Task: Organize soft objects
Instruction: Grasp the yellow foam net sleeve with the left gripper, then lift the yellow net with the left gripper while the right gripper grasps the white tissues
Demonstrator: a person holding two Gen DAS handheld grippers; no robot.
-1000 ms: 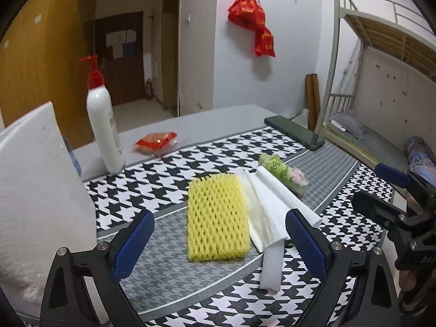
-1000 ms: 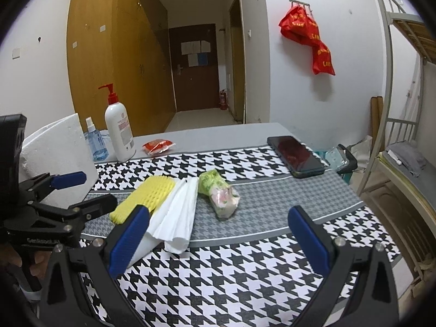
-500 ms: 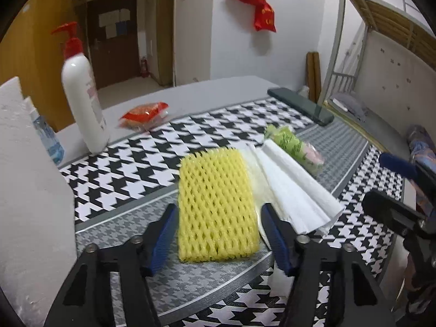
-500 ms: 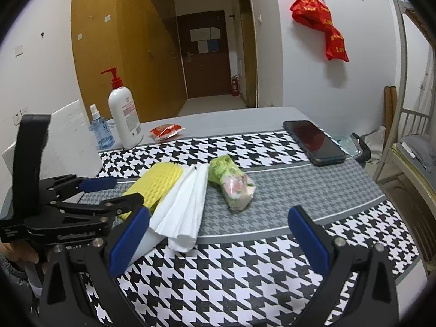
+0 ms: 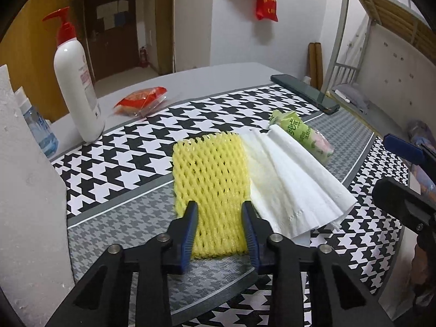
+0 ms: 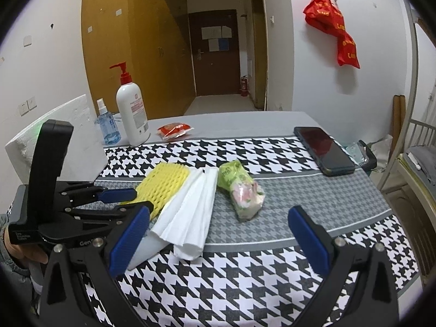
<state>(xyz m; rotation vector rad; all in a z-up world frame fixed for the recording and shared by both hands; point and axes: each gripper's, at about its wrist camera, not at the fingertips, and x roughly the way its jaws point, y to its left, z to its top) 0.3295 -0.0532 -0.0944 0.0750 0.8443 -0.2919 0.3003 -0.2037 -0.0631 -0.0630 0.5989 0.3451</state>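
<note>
Yellow foam netting (image 5: 211,179) lies flat on the houndstooth cloth of the desk (image 5: 114,152), touching the fanned white tissue (image 5: 288,179). The left gripper (image 5: 219,226) is closing on its near edge, pads pinching both sides. Squeeze gently, I judge, and lift straight up so the tissue stays put. The right gripper (image 6: 218,242) hangs wide open, empty, near the green tissue pack (image 6: 239,188).

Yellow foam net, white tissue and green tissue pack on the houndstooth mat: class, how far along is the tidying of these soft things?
Done: nothing looks sorted yet; the white tissue and green tissue pack lie loose on the mat. In hand: the left hand-held gripper is closing on the near end of the yellow foam net, which is squeezed between its pads. Left: the tissue and the pack; the right hand-held gripper hangs open, empty.
</note>
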